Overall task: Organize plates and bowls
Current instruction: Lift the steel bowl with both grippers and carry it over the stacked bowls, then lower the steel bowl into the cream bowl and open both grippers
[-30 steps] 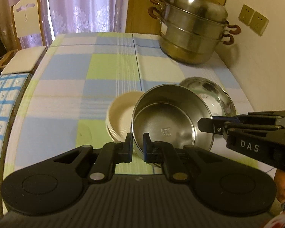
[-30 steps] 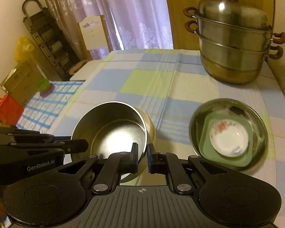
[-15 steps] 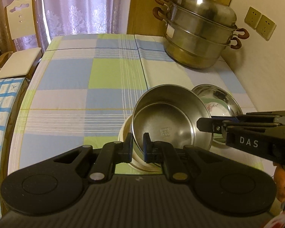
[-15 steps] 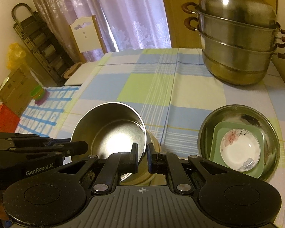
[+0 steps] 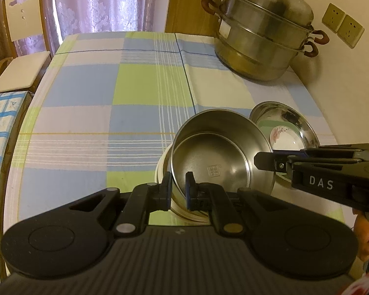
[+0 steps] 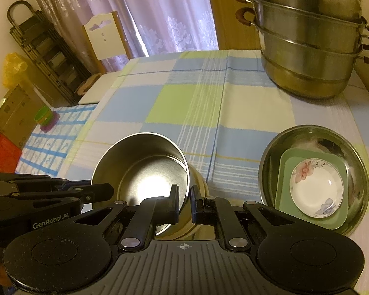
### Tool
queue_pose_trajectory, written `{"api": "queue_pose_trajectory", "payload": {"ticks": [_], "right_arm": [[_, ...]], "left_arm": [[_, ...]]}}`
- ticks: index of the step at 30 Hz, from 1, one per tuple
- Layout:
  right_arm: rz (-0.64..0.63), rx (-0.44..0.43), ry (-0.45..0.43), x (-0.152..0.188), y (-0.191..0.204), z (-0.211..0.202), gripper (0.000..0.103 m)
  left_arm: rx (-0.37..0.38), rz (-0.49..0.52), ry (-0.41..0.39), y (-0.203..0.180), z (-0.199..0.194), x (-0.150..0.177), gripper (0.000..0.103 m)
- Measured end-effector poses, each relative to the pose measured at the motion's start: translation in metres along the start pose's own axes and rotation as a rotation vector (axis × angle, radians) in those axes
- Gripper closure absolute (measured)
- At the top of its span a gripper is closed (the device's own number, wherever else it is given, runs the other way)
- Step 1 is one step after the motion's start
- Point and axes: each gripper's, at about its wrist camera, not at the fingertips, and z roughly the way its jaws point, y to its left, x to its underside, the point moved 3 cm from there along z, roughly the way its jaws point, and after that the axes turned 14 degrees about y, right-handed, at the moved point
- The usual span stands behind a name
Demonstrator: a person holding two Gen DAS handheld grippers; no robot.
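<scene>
Since 1 s ago, steel bowl [image 5: 216, 157] has shifted over cream bowl [image 5: 162, 169], now covering most of it; only a cream sliver is showing at left.

Left gripper [image 5: 178, 191]: fingers narrow, pinching steel bowl's near rim, one pad inside, one outside. Right gripper [image 6: 184, 202]: same narrow pinch on rim at bowl's right side. Steel bowl is tilting, held betw. both grippers, sitting partly in cream bowl; whether fully seated, cannot tell.

Just to the right, w/ a small gap: wide steel basin [image 6: 356, 162] is resting on cloth, holding green square plate [image 6: 287, 204] w/ floral white dish [image 6: 317, 186] on top.

Surface: table is wearing checked cloth [image 5: 125, 91], blue/green/cream squares, lying flat. Far right corner: tiered steel steamer [image 6: 307, 41] w/ brown handles is standing near wall.

Room: white-backed chair [image 5: 22, 24] is standing at far left end, lilac curtains [image 6: 160, 17] behind. Wall sockets [image 5: 342, 24] on right wall. Second table w/ blue-grid cloth [image 6: 49, 142] is carrying green cup [image 6: 43, 115]; dark rack [image 6: 44, 49] and cardboard box [image 6: 12, 108] beyond.
</scene>
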Motion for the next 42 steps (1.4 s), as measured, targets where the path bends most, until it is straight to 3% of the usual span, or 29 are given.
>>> {"api": "queue_pose_trajectory", "payload": {"ticks": [27,42], "right_arm": [[0.016,-0.011,0.047,-0.004,-0.007,0.016,0.093],[0.05,-0.033,0.034,-0.005,-0.015,0.014,0.093]], "left_arm": [[0.001,-0.022,0.053,0.003,0.021,-0.006,0.094],[-0.002,-0.03,0.058,0.003,0.026,-0.007,0.088]]}}
